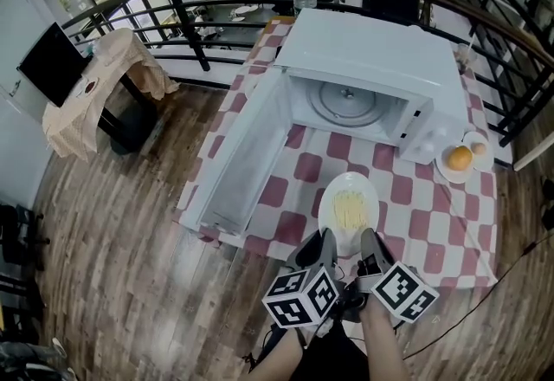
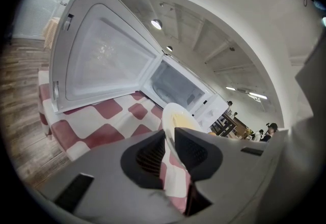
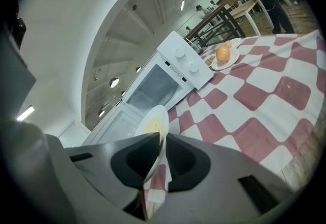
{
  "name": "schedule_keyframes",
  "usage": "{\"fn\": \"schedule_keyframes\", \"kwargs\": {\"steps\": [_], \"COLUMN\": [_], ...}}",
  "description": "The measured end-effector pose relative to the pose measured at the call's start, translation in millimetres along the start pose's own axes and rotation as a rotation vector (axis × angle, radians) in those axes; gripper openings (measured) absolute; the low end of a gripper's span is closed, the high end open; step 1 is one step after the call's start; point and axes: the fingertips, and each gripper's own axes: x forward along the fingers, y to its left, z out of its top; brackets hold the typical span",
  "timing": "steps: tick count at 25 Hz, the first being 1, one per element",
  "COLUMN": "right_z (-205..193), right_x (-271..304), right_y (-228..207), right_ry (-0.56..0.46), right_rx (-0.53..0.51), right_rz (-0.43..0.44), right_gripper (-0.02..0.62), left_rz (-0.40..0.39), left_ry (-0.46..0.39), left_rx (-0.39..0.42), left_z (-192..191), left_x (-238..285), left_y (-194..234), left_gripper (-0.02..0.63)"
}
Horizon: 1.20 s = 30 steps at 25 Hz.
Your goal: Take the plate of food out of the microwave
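Plate of food (image 1: 349,211) is out of the open microwave (image 1: 372,59). Left tongs (image 1: 322,242) and right tongs (image 1: 370,245) both clamp its rim; set-down likely remains.

Overhead, two jaw-level close-ups — common plate (image 1: 349,213)

Mezzanine hall: railing (image 1: 188,29), tables (image 1: 232,12) below

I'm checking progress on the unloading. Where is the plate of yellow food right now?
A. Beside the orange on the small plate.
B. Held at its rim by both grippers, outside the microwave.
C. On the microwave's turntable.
B: the left gripper and right gripper each clamp the plate at its near rim above the checked cloth, and the microwave's turntable is bare.
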Motion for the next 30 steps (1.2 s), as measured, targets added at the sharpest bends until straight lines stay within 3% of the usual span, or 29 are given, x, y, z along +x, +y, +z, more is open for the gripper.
{"fn": "schedule_keyframes", "kwargs": {"steps": [30], "right_z": [-11], "right_x": [-6], "right_y": [-3], "right_ry": [0.016], "right_rx": [0.038], "right_rz": [-0.01], "right_gripper": [0.032], "left_rz": [0.009], "left_ry": [0.009], "left_rx": [-0.005], "left_z": [-8], "left_x": [-9], "left_y": [6], "left_gripper": [0.084]}}
